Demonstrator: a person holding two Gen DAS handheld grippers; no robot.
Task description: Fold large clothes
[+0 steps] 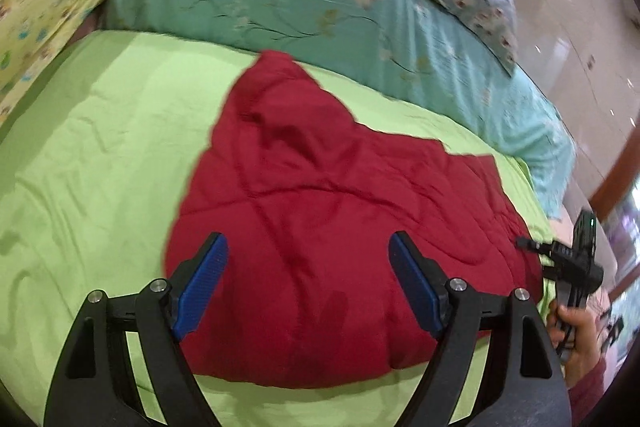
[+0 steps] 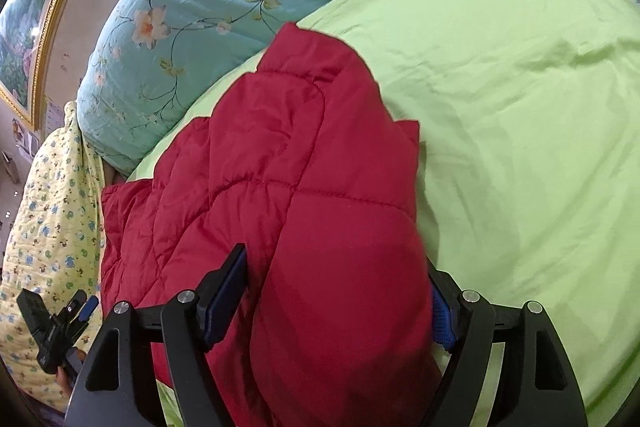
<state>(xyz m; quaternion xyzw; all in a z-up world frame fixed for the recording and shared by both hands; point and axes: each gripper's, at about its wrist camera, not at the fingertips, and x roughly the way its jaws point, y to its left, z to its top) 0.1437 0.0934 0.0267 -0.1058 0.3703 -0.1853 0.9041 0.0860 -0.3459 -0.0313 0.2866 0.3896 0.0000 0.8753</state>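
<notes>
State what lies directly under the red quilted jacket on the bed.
The red quilted jacket lies on a light green bedsheet, which shows all around it. Whatever sits beneath the jacket's middle is covered, so it cannot be seen.
</notes>
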